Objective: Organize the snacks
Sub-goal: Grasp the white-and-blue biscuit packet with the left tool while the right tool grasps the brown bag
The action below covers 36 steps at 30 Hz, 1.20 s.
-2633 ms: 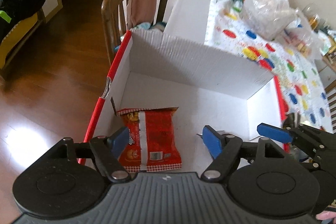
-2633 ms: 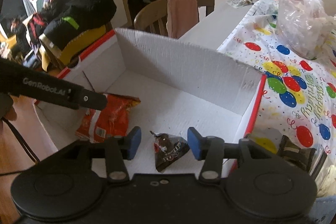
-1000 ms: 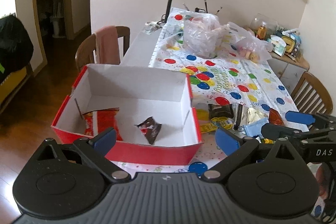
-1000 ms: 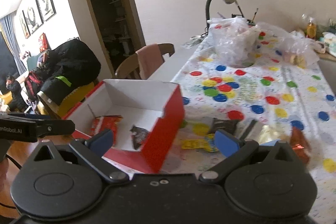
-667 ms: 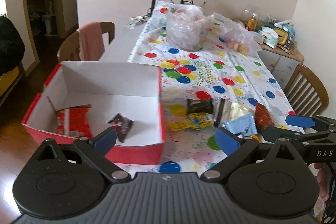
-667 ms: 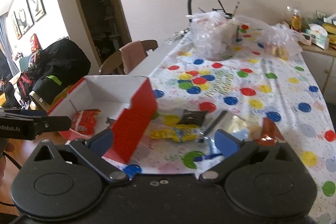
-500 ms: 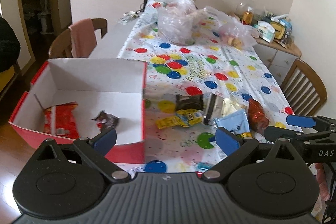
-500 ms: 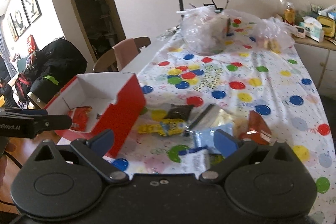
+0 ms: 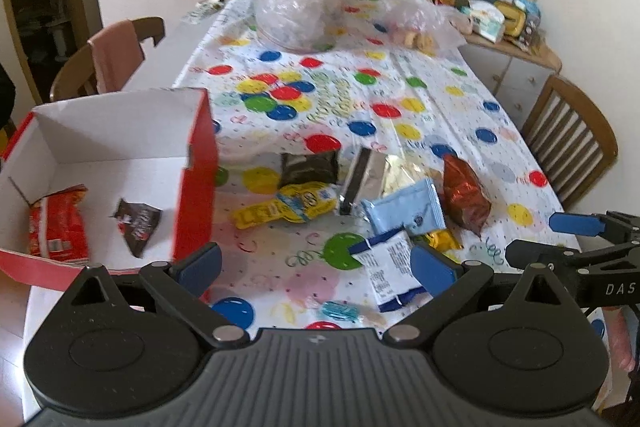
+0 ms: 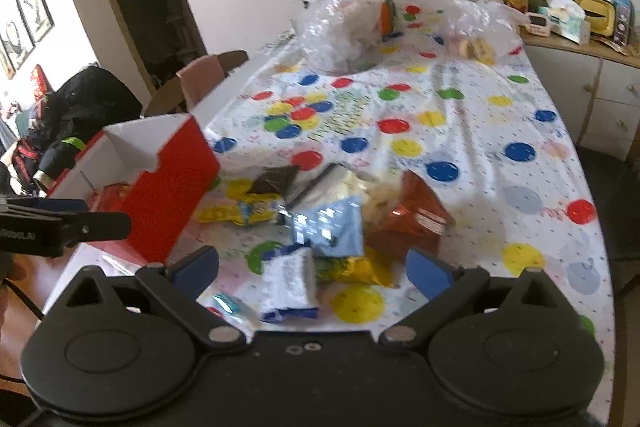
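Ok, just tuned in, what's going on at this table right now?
Snacks are being sorted into the red box. It already holds a red snack bag and a dark chocolate packet. The other snack packets, including a yellow one, a light blue one and a white one, lie loose on the polka-dot tablecloth. The left gripper and right gripper are both open and empty, above that pile.
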Available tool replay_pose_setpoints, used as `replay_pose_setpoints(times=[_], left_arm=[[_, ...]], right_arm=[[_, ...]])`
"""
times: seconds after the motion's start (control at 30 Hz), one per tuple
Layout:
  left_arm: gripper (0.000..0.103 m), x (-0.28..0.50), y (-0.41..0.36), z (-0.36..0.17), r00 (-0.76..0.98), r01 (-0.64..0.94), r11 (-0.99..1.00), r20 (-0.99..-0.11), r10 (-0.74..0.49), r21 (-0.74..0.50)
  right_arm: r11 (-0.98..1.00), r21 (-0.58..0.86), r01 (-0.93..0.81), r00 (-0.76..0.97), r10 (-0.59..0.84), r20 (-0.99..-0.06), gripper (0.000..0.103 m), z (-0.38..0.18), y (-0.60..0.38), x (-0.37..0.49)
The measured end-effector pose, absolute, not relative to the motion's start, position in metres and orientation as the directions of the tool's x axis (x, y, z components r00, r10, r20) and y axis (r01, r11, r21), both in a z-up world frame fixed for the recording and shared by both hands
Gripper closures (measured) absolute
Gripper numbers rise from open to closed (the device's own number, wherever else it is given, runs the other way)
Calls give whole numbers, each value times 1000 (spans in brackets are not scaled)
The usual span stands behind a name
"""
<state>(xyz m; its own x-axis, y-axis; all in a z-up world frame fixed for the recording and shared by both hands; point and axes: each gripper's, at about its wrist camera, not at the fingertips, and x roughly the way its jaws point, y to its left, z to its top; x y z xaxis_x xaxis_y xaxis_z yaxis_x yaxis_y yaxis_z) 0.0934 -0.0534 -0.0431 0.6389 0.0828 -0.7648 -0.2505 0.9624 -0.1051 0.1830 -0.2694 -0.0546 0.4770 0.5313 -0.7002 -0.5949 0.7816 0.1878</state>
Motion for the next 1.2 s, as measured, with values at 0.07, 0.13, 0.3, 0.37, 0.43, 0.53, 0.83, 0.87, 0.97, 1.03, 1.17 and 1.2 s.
replay_pose_setpoints(times=[0.07,0.13,0.3,0.37,0.43,0.53,0.83,0.87,0.97,1.03,1.17,1.2], left_arm=[[2,100,-61,-49,629,-235,967,-774,73,-99],[2,106,-67,-55,616,-213,972,-786,52,-103],[3,126,-83,-73,574,-181,976,-819,6,-119],[3,136,-89,-81,553,-187,973,-833,-9,-134],[3,146,-95,-89,533,-190,970,-846,-28,-152],[5,160,-101,-99,505,-207,959,-860,-67,-196],[19,191,-86,-136,398,-393,856,-901,-171,-337],[21,192,-86,-138,394,-405,846,-901,-180,-346],[22,195,-87,-143,381,-425,835,-906,-185,-350],[23,197,-87,-146,374,-437,831,-910,-181,-344],[23,201,-86,-150,354,-446,828,-917,-186,-340],[23,202,-87,-151,348,-446,830,-919,-185,-336]], right_arm=[[786,182,-590,474,520,-711,3,-60,-277,188],[796,174,-579,472,502,-725,5,-66,-284,192],[817,162,-553,468,466,-751,11,-81,-302,202],[821,153,-550,466,453,-760,15,-88,-305,209],[823,147,-549,463,445,-767,15,-93,-308,217],[820,149,-552,461,449,-765,15,-94,-310,231],[831,195,-521,450,462,-765,15,-90,-294,287],[834,204,-513,441,460,-770,15,-92,-292,294],[847,248,-471,410,459,-788,16,-100,-286,310],[855,279,-438,391,460,-797,19,-105,-284,318],[866,336,-370,349,465,-813,22,-118,-284,333],[867,350,-355,340,468,-816,22,-121,-284,337]])
